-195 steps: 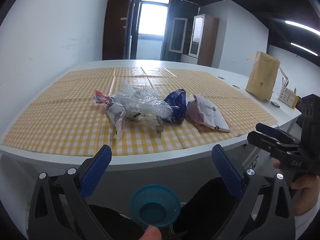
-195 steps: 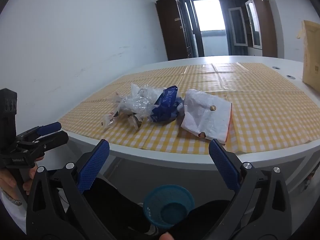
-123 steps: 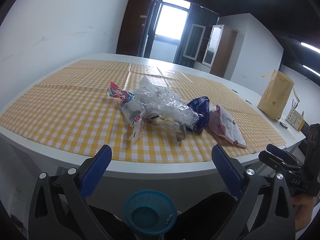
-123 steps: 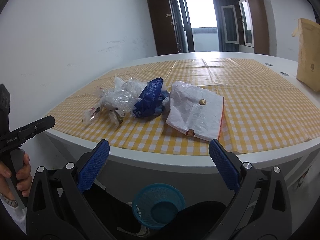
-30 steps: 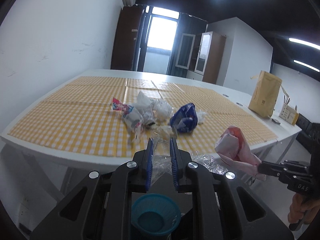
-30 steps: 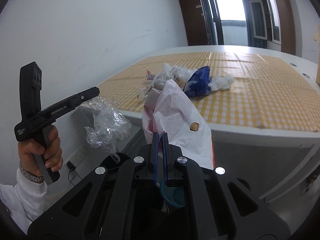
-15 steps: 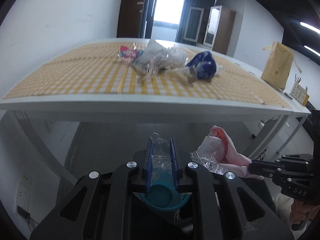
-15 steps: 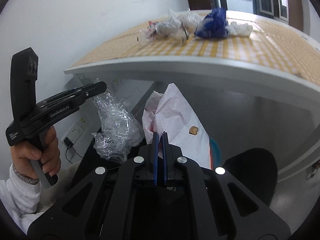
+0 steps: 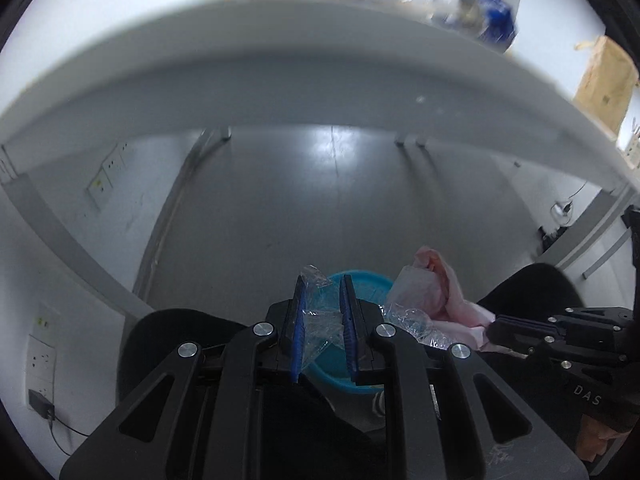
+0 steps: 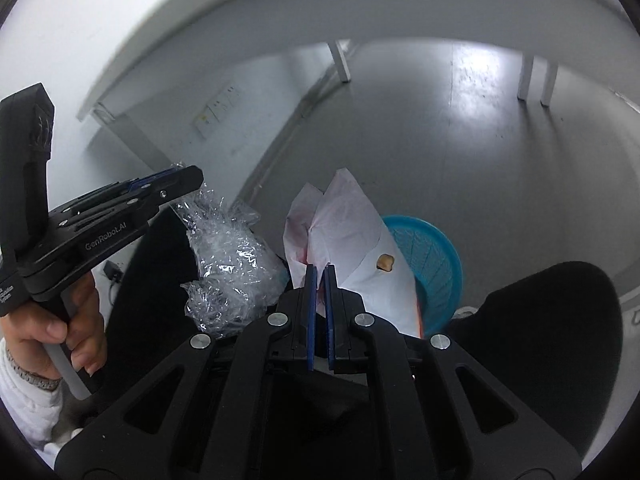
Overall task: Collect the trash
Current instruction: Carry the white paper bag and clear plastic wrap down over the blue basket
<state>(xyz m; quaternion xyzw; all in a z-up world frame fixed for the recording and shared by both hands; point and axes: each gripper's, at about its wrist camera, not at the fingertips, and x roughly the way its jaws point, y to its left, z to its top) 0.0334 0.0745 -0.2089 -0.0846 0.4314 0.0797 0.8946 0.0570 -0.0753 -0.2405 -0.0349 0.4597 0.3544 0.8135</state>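
My left gripper (image 9: pixel 322 284) is shut on a crumpled clear plastic wrap (image 9: pixel 316 320) and holds it over a blue basket (image 9: pixel 360 284) on the floor. The wrap (image 10: pixel 232 264) hangs from the left gripper (image 10: pixel 176 178) in the right wrist view. My right gripper (image 10: pixel 319 272) is shut on a white and pink plastic bag (image 10: pixel 344 228), held just above the blue basket (image 10: pixel 432 256). The bag (image 9: pixel 428 292) also shows in the left wrist view, beside the basket. More trash (image 9: pixel 492 20) lies blurred on the table top above.
The white table edge (image 9: pixel 320 52) arches overhead, with table legs (image 10: pixel 536 76) on the grey floor. The person's dark-clad knees (image 10: pixel 560 320) flank the basket. A brown paper bag (image 9: pixel 604 76) stands on the table at right. Wall sockets (image 9: pixel 108 176) are on the left wall.
Both grippers have dropped below the table edge with their trash and now point down at the floor, close over the blue basket.
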